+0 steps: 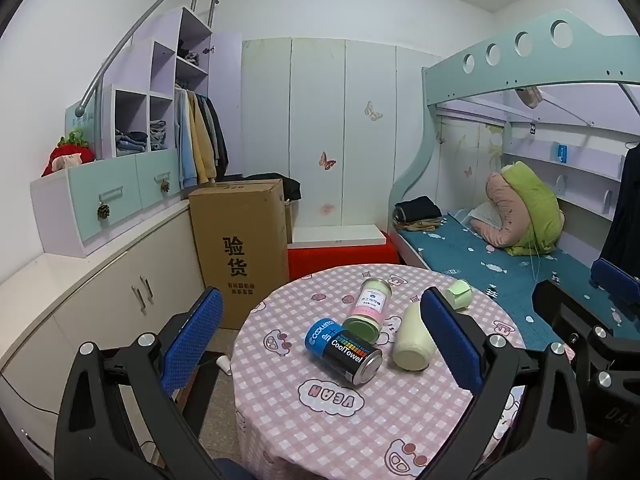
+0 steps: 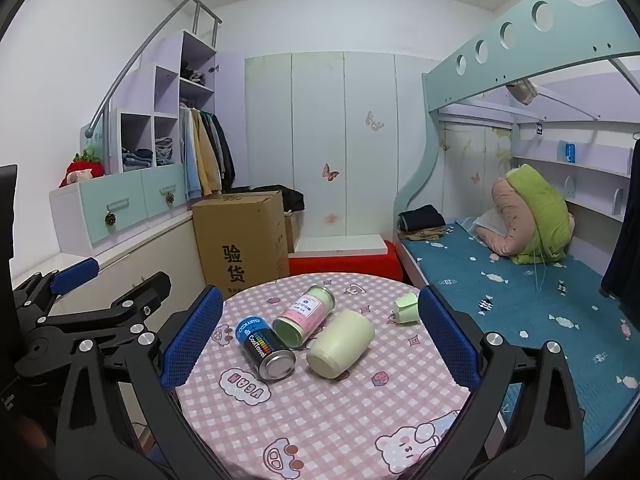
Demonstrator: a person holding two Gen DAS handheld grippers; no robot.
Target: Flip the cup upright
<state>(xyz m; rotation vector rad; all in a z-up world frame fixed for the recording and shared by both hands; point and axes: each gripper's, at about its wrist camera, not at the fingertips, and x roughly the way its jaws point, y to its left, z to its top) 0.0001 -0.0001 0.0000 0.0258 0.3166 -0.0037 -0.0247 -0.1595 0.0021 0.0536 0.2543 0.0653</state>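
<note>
Cup [image 2: 340, 344] lies on its side mid-counter [image 2: 320, 420], base toward you, mouth toward the far right edge; your right tongs [image 2: 320, 340], spread empty, frame it, nearer than the empty, spread left tongs [image 1: 320, 340].

Both tongs [image 1: 320, 332] [image 2: 320, 332] wide apart, empty.

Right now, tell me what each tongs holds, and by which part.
Nothing. Left tongs and right tongs are open; the cream cup lies untouched on its side.
</note>
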